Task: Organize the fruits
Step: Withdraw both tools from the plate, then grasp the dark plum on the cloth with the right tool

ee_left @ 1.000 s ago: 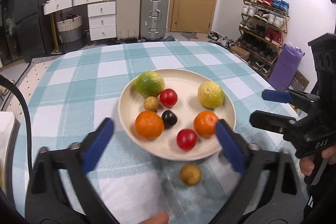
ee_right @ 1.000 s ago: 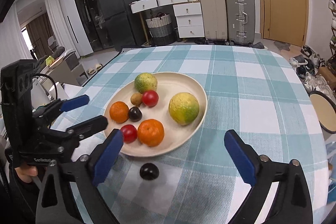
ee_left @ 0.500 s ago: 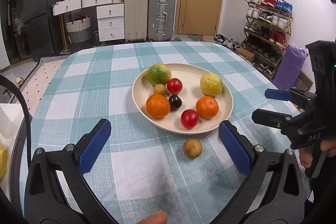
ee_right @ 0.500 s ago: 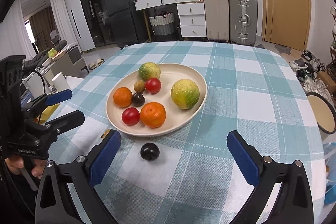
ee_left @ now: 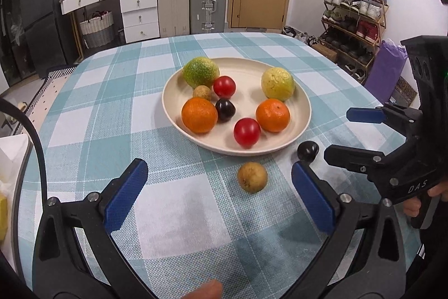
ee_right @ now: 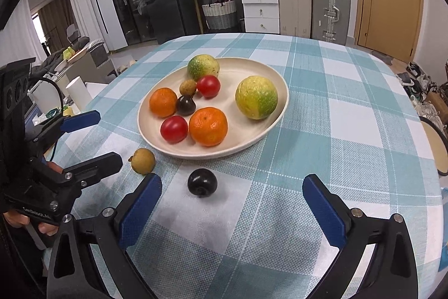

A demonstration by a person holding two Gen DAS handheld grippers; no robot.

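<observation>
The brown fruit lies on the worktop just off the plate rim's near side, ahead of the left tool, which is spread and empty. The dark plum lies beside it, ahead of the right tool, likewise spread. Each tool looks nearer its own fruit.

Partly hidden behind the left gripper's pad: dark plum. Cut off at the frame edge: round stool, yellow item.
</observation>
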